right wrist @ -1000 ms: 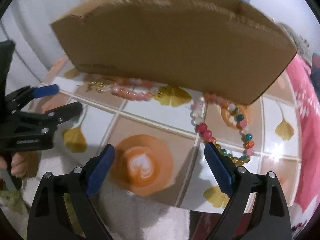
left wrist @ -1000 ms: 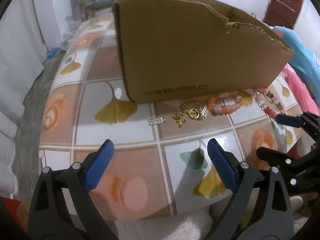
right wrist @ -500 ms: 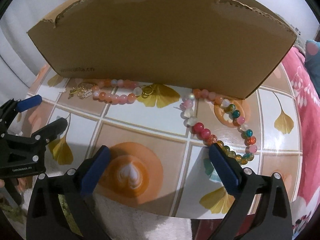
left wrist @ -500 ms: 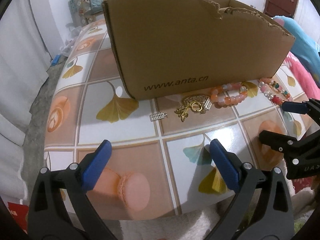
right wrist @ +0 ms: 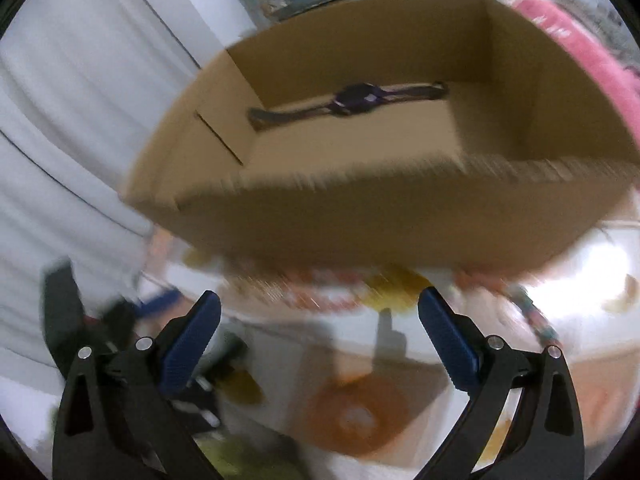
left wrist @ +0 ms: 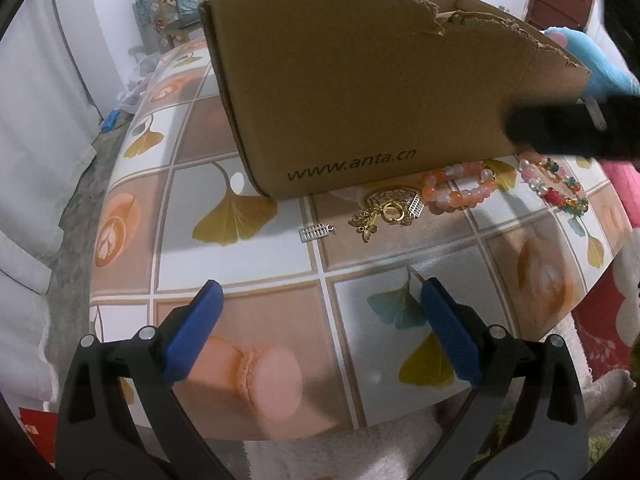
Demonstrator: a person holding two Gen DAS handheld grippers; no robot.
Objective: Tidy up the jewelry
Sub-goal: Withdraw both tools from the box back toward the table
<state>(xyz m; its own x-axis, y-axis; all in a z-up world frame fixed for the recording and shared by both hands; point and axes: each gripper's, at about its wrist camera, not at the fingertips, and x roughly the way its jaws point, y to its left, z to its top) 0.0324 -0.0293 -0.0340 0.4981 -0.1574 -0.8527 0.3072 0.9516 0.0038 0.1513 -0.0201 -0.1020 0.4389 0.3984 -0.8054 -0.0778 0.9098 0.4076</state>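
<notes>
Now, in the left wrist view, the right tool has risen from the table's point(left wrist: 248, 276) right edge to a dark blur before the box's point(left wrist: 360, 92) right end. The left gripper point(left wrist: 320, 320) hangs wide open and empty near the table edge; a charm point(left wrist: 317, 233), gold pieces point(left wrist: 386, 212) and bracelets point(left wrist: 460, 192) lie before the box. In the right wrist view, blurred, the camera now looks over the box wall onto a watch point(right wrist: 356, 100) inside; the right gripper point(right wrist: 320, 328) gapes wide, holding nothing.

Bracelets point(left wrist: 456, 192), charms point(left wrist: 384, 212) on table point(left wrist: 240, 264) before box point(left wrist: 360, 92); watch point(right wrist: 356, 100) inside box.
</notes>
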